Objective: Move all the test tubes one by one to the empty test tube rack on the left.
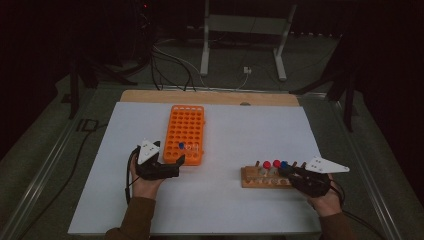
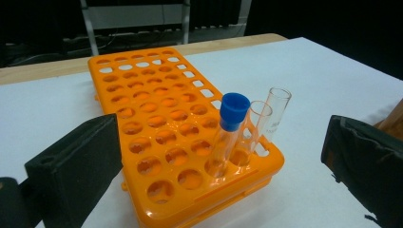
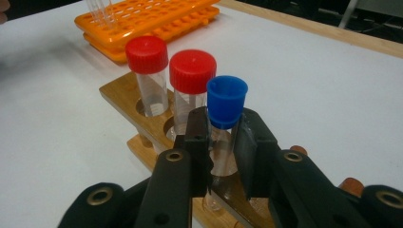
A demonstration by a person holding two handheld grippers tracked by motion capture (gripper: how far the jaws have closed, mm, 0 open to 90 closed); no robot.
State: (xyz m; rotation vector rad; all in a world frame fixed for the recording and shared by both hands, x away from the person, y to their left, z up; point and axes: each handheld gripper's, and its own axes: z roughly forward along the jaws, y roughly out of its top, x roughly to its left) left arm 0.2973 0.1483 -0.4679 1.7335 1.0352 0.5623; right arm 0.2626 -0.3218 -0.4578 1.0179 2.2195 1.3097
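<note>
The right gripper (image 3: pixel 222 142) is clamping a blue-capped test tube (image 3: pixel 225 114) between its two black jaws — the pads are pressing on the clear glass just below the cap, one on each side, and the tube is standing upright in a hole of the wooden rack (image 3: pixel 119 97). Just beyond the jaws, two red-capped tubes (image 3: pixel 192 71) are sitting in the neighbouring holes of the same rack, the nearer one almost touching the blue cap. Farther out past the jaw tips, an orange rack (image 3: pixel 142 21) is lying on the white table (image 3: pixel 332 104).

In the high view the right gripper (image 1: pixel 295 172) is resting at the right end of the wooden rack (image 1: pixel 250 180), with the person's hand behind it.

The left gripper (image 2: pixel 218 156) is holding its jaws wide apart, gripping nothing. Between the jaws, and a little ahead of them, the near corner of the orange rack (image 2: pixel 157 118) is lying flat on the table. Three tubes are standing in that corner's holes — one with a blue cap (image 2: pixel 233 114) and two open glass tubes (image 2: pixel 273 114) just beside it, nearer the right-hand jaw. Neither jaw is touching the rack or the tubes. From above, the left gripper (image 1: pixel 172 162) is sitting just at the near end of the orange rack (image 1: pixel 187 130).
</note>
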